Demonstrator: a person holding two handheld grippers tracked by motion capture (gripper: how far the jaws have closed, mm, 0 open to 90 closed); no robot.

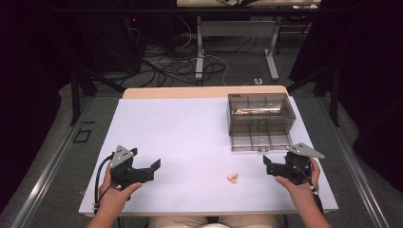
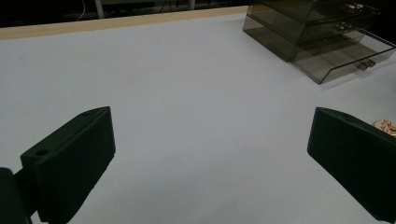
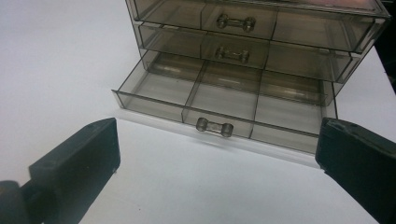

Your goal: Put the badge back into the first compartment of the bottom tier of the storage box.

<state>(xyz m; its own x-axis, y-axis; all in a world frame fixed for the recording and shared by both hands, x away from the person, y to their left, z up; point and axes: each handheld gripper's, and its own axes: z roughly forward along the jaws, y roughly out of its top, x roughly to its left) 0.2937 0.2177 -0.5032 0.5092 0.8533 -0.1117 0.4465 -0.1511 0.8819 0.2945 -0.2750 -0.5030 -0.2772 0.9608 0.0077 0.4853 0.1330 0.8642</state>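
A small pale-orange crumpled object [image 1: 232, 177] lies on the white bench [image 1: 180, 137], between the two hands and nearer the right one, well apart from the drawer box. In the left gripper view it peeks out [image 2: 385, 126] just behind one jaw. It looks tiny, irregular and lumpy, with lighter and darker orange patches; what it is made of I cannot tell. It is likely very light and may crush or skid if pinched hard, so a gentle pinch across its middle, coming straight down, seems best.

The left tool [image 1: 151, 167] rests low over the bench with its jaws spread wide and nothing between them. The right tool [image 1: 269, 164] is also wide open and empty, pointing toward the smoky clear plastic drawer box [image 1: 259, 114]. Its bottom drawer [image 3: 219, 100] is pulled out, divided into compartments that look empty, with a small clear handle [image 3: 214, 127] at the front. The stiff, smooth drawer probably slides easily.
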